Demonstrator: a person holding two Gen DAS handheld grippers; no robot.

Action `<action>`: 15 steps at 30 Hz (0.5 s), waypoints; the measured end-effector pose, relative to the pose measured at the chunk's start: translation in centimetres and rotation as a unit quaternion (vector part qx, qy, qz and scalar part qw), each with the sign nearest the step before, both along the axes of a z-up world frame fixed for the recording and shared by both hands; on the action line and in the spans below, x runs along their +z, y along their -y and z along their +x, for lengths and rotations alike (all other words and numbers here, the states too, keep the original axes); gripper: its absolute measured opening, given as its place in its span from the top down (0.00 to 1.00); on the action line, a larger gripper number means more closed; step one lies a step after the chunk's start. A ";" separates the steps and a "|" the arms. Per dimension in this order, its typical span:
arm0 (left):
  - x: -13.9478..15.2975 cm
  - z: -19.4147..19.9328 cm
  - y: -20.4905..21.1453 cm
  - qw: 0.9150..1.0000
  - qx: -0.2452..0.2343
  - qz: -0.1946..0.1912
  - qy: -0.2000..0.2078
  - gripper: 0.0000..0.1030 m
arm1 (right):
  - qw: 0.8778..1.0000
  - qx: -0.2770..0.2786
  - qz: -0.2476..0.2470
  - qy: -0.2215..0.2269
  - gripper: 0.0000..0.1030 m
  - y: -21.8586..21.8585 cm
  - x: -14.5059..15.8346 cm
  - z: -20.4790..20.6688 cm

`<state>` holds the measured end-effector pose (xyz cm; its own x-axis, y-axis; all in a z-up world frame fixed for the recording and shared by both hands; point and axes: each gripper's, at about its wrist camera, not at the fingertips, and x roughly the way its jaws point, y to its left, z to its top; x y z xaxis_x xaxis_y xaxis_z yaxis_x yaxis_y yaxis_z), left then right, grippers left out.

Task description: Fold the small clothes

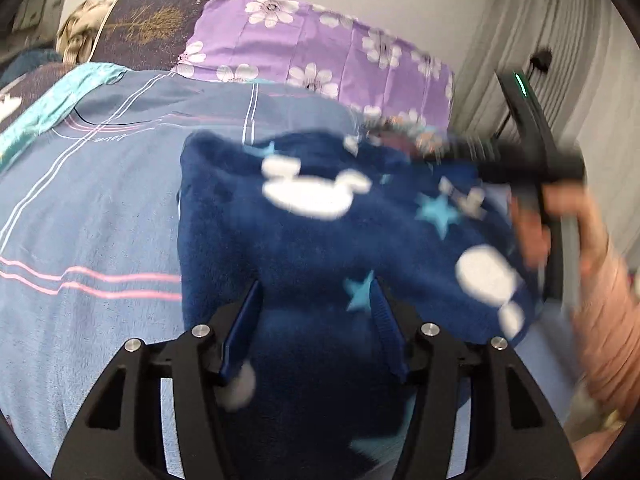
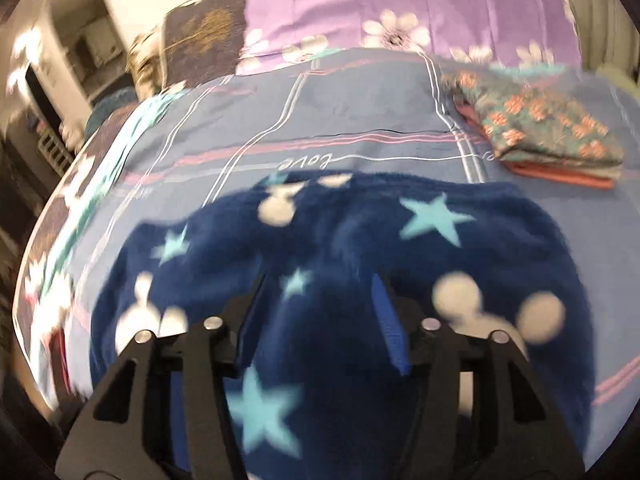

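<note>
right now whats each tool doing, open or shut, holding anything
Left tool: open, nothing gripped, the navy fleece garment lies under it.
Right tool: open, nothing gripped, over the same garment.

We look down on a navy fleece garment (image 1: 320, 240) with white shapes and light-blue stars, lying on our blue bedspread (image 1: 100, 200) toward its right side. Our left gripper (image 1: 316, 300) hangs over the near part of the fleece, its blue pads apart with nothing pinched between them. At the garment's right edge our right hand (image 1: 568, 224) holds the right gripper (image 1: 532, 164), blurred. A purple flowered pillow (image 1: 320, 40) lies along the far edge.
</note>
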<state>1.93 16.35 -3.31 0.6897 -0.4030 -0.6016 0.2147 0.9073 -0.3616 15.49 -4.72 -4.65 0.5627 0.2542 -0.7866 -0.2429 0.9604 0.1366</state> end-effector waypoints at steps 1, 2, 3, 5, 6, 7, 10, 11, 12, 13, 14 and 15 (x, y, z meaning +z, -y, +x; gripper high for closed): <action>0.7 0.0 -0.2 1.000 0.002 -0.014 0.013 0.45 | 1.000 0.015 -0.019 -0.009 0.46 -0.4 -1.0 -0.8; 1.4 0.1 -0.3 0.999 0.004 -0.023 0.027 0.44 | 0.999 0.021 -0.039 -0.026 0.46 -0.6 -2.7 -1.3; 1.9 0.5 -0.2 0.999 0.006 -0.022 0.039 0.42 | 0.998 0.025 -0.054 -0.026 0.45 -0.9 -4.2 -1.7; 1.2 1.8 0.5 1.000 0.017 0.005 0.025 0.40 | 0.995 0.034 -0.088 0.016 0.43 -1.7 -5.2 -2.3; -0.8 3.1 1.2 0.999 0.017 0.031 -0.015 0.39 | 0.996 0.027 -0.080 0.010 0.43 -1.6 -5.0 -2.1; -2.0 3.8 1.5 0.998 0.016 0.047 -0.032 0.39 | 0.998 0.019 -0.064 0.001 0.42 -1.1 -4.9 -2.0; -2.0 3.2 2.5 0.997 0.013 0.081 -0.005 0.35 | 0.999 0.021 -0.044 -0.009 0.40 -0.4 -5.0 -1.7; -2.0 3.1 2.7 0.996 0.015 0.089 -0.004 0.35 | 0.999 0.024 -0.048 -0.006 0.40 -0.5 -4.9 -1.9; -2.2 2.8 3.2 0.995 0.016 0.102 0.001 0.34 | 0.998 0.026 -0.051 -0.005 0.40 -0.5 -4.9 -1.9; -2.2 2.6 3.4 0.994 0.017 0.108 0.003 0.34 | 0.999 0.021 -0.050 -0.002 0.41 -0.3 -4.5 -2.2; -2.1 2.5 3.4 0.994 0.017 0.110 0.003 0.34 | 0.999 0.003 -0.038 0.001 0.41 0.2 -3.9 -2.9; -2.1 2.5 3.3 0.994 0.017 0.106 0.003 0.34 | 1.000 -0.020 -0.013 0.005 0.41 0.9 -2.9 -3.9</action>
<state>4.40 13.03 -5.44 0.7054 -0.2432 -0.6658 0.1836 0.9699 -0.1597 11.55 -5.57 -7.53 0.5802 0.2104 -0.7869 -0.2058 0.9726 0.1083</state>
